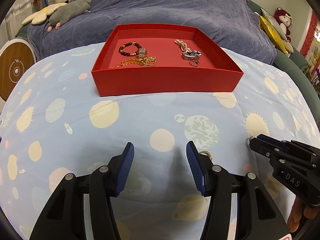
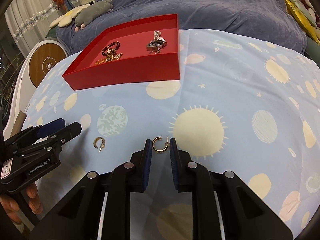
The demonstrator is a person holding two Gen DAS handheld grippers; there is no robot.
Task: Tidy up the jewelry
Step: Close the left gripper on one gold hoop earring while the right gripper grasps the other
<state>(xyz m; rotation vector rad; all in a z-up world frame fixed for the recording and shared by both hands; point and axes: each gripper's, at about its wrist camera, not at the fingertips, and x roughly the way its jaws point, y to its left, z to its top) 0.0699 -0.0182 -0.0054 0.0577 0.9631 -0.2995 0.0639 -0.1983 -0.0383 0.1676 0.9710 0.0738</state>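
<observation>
The right gripper (image 2: 160,147) sits low over the planet-print bedsheet (image 2: 230,80), its blue pads (image 2: 148,160) narrowed around a gold hoop earring (image 2: 159,144). The hoop lies on the sheet between the tips; whether the pads touch it cannot be told, and a thin gap shows on each side, so the gripper is not fully closed. A second hoop earring (image 2: 98,143) lies at about 9 o'clock from the first, well apart from it, its post pointing down toward the camera.

In the left wrist view the left gripper (image 1: 160,156) hangs wide open above bare sheet, holding nothing. Just behind its right finger a sliver of gold (image 1: 206,153) peeks out, mostly hidden, likely one of the earrings. The right gripper enters that view at 3 o'clock, cut off by the frame edge.

The red box (image 1: 166,82) stands at 12 o'clock on the bed. Inside, on the left, a dark beaded bracelet (image 1: 129,49) touches a tangle of gold chain (image 1: 140,60); on the right lies a silver and pearl piece (image 1: 188,52) whose details are too small to read. The near wall hides part of the box floor.
</observation>
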